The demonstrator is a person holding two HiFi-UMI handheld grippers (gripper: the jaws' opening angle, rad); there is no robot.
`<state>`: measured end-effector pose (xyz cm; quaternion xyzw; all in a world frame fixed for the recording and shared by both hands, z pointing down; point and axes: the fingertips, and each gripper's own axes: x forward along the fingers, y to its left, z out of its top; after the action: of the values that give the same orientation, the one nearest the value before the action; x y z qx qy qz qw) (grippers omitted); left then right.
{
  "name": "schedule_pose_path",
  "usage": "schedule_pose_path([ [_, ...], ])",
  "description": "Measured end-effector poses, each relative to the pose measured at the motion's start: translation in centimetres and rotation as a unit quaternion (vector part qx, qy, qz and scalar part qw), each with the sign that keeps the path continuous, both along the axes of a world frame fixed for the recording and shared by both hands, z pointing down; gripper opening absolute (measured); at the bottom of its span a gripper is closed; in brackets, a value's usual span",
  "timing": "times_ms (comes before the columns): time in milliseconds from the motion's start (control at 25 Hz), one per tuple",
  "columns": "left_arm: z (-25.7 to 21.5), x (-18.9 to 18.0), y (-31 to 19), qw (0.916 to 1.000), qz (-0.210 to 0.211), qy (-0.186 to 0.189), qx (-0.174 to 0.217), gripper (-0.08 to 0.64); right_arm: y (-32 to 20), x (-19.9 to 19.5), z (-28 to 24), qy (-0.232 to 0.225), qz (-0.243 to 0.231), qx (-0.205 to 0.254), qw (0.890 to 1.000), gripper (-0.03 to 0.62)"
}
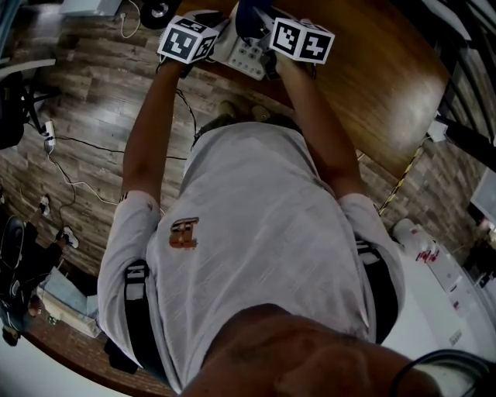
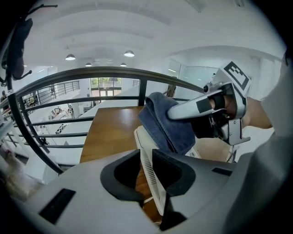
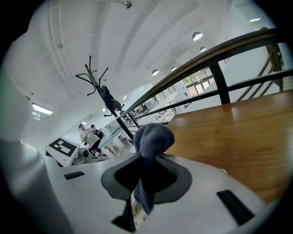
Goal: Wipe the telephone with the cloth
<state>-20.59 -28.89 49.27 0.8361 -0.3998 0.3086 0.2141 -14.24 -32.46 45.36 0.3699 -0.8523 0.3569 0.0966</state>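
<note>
The white telephone (image 1: 246,54) lies at the near edge of the wooden table (image 1: 372,85). My left gripper (image 1: 203,32) is shut on the telephone's thin vented edge (image 2: 151,178), its jaws clamped on either side of it. The blue cloth (image 2: 167,121) rests on the telephone's top, bunched in my right gripper (image 2: 183,109). In the right gripper view the jaws are shut on the cloth (image 3: 152,139), which bulges out in front of them and hangs down behind. In the head view the cloth (image 1: 249,17) shows between the two marker cubes.
A dark metal railing (image 2: 91,73) runs along the table's far side. Cables and power strips (image 1: 48,139) lie on the plank floor at the left. A coat rack (image 3: 98,87) and people (image 3: 87,133) stand far off. White boxes (image 1: 434,256) sit at the right.
</note>
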Motion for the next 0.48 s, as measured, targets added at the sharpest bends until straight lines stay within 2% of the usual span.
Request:
schedule_pose_path([
  [280,0.6,-0.2,-0.5,0.9999,0.009,0.003,-0.014,0.077,-1.0,1.3,2.1,0.053,0.016,-0.008,0.998,0.072],
  [480,0.9,-0.2,-0.8,0.9998,0.014,0.003,-0.014,0.077,-1.1,3.6,3.1,0.086,0.031,-0.006,0.996,0.072],
])
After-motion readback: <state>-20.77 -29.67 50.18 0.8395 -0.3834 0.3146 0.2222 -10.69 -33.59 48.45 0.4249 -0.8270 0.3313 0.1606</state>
